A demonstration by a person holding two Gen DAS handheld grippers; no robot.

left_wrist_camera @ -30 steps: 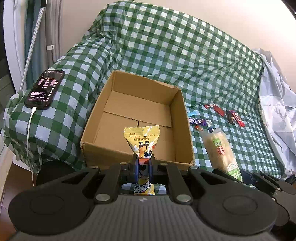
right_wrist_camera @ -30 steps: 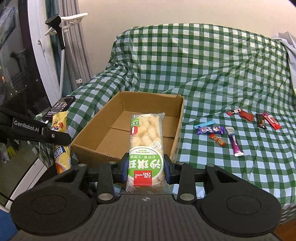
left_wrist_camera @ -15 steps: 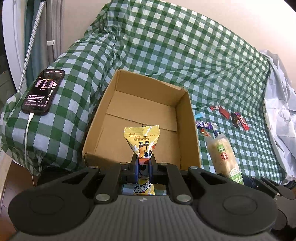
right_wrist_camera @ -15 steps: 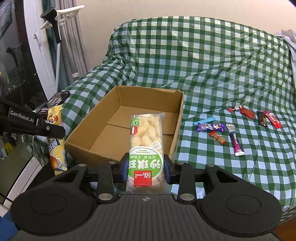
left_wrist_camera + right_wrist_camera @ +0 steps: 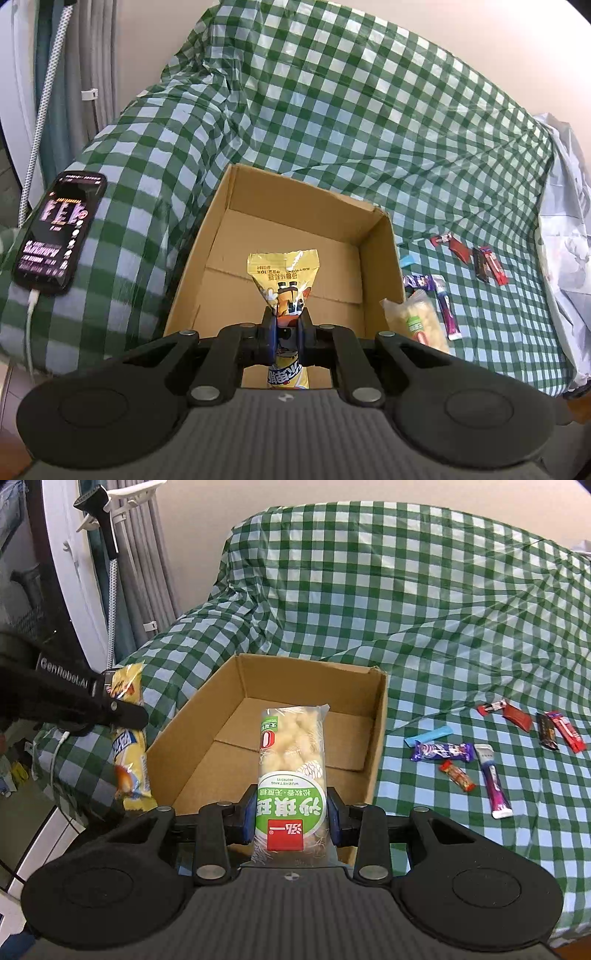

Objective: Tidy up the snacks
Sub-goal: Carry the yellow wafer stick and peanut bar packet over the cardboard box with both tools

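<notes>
While both my hands hang at the near edge of the box, entries as seen:

Left gripper (image 5: pixel 286 326): my fingers (image 5: pixel 268 330) are pinched nearly together on the yellow snack bag (image 5: pixel 283 280), crushing its waist between the pads.
Yellow snack bag, axis: long axis runs along my fingers, away from the camera; the flat sealed end points toward the far wall of the box, the other end hangs back under the gripper. In the right wrist view the same bag (image 5: pixel 129 738) hangs almost upright, outside the box's left wall.
Right gripper (image 5: pixel 290 821): my fingers (image 5: pixel 334 821) stand at a moderate gap, pressed on both sides of the green-labelled clear packet (image 5: pixel 291 771).
Clear packet, axis: long axis along my fingers, label end nearest me, the pale puffed contents and far seal pointing over the box's near edge toward its floor.
Cardboard box (image 5: pixel 378 738): open-topped, on the green checked cover (image 5: pixel 406 609); the floor parts that show are bare.
Loose small snacks (image 5: pixel 443 752): scattered on the cover right of the box, well apart from both grippers.
Phone (image 5: pixel 59 230): screen lit, cable attached, on the covered arm left of the box.
</notes>
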